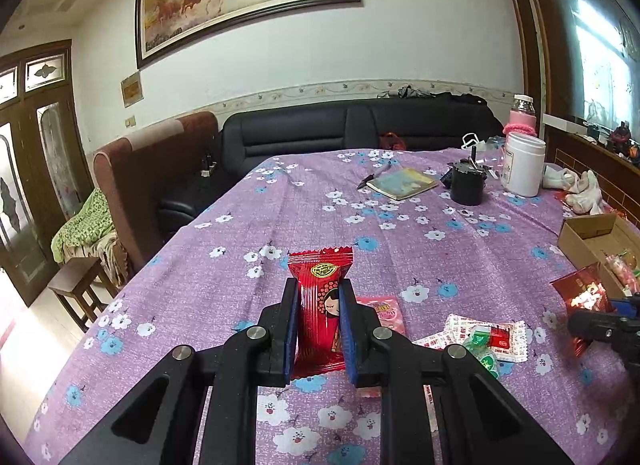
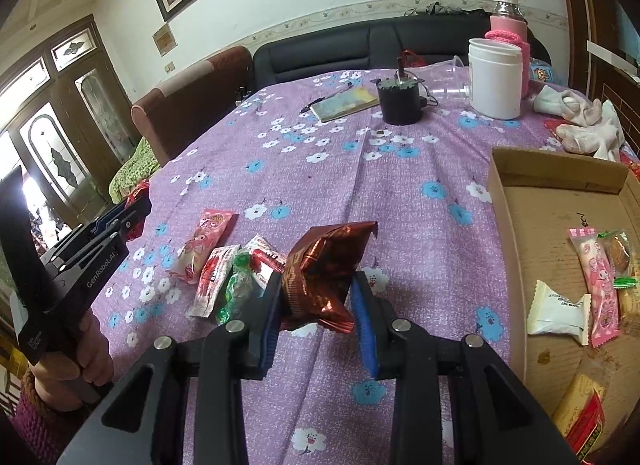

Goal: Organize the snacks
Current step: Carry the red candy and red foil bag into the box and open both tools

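Note:
My left gripper (image 1: 319, 293) is shut on a red snack packet with a cartoon girl (image 1: 320, 305), held above the purple flowered tablecloth. My right gripper (image 2: 316, 285) is shut on a crumpled brown-red foil packet (image 2: 326, 265), held above the cloth just left of the cardboard box (image 2: 504, 201). The box holds several wrapped snacks, among them a pink packet (image 2: 598, 285) and a white one (image 2: 556, 311). Loose snacks lie on the cloth: a pink packet (image 2: 204, 243), red-and-white sachets (image 2: 212, 277) and a green candy (image 2: 238, 289). The left gripper also shows in the right wrist view (image 2: 138, 209).
At the table's far end stand a white jar (image 2: 496, 79), a black pot (image 2: 400, 101), a notebook with a pen (image 2: 346, 103), a pink bottle (image 2: 508, 21) and white cloths (image 2: 580, 121). A black sofa (image 1: 352, 129) and a brown armchair (image 1: 152, 169) stand beyond the table.

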Demonstrator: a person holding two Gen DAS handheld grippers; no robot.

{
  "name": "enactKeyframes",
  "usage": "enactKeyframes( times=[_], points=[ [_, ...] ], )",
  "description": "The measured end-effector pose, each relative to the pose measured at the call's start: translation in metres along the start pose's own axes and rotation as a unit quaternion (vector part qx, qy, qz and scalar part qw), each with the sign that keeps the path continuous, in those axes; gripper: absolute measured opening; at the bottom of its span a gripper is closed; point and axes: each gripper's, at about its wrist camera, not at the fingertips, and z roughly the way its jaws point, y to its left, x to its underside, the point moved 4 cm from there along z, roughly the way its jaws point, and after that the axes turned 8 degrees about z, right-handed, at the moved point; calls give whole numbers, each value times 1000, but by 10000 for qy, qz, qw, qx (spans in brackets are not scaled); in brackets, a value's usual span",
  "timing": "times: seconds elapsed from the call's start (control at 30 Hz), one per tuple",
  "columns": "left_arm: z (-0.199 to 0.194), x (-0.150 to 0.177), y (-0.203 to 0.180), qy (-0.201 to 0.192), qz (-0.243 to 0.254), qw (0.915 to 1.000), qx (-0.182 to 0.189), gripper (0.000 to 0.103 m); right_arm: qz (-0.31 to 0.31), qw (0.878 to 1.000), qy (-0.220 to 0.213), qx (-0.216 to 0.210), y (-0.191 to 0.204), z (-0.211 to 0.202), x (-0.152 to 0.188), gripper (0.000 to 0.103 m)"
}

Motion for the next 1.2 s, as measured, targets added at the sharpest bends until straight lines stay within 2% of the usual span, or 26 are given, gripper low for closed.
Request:
enactKeyframes(
  times=[0.4,0.67,0.73,0.83,0.93,1.07,1.2],
  points=[
    [-5,-1,7,-138,-37,9996,-258,19,88,9993,-323,159,-5,-13,-9,32],
    [-6,-1,10,-163,-109,9995,-266,19,411,9970,-631,205,-18,-54,-19,32],
    [-8,-1,14,-160,-242,9995,-116,19,532,9956,-726,250,-27,-68,-19,32],
    [-11,-5,22,-166,-471,9982,319,19,730,9934,-848,267,-42,-89,-17,32],
    [-18,-8,30,-225,-727,9932,886,19,806,9913,-982,343,-53,-107,-9,32],
    [-26,-11,33,-222,-985,9813,1638,19,868,9892,-1114,398,-68,-126,5,32],
    [-39,-17,22,-218,-936,9794,1776,19,1030,9870,-1160,428,-91,-137,16,32]
  ],
)
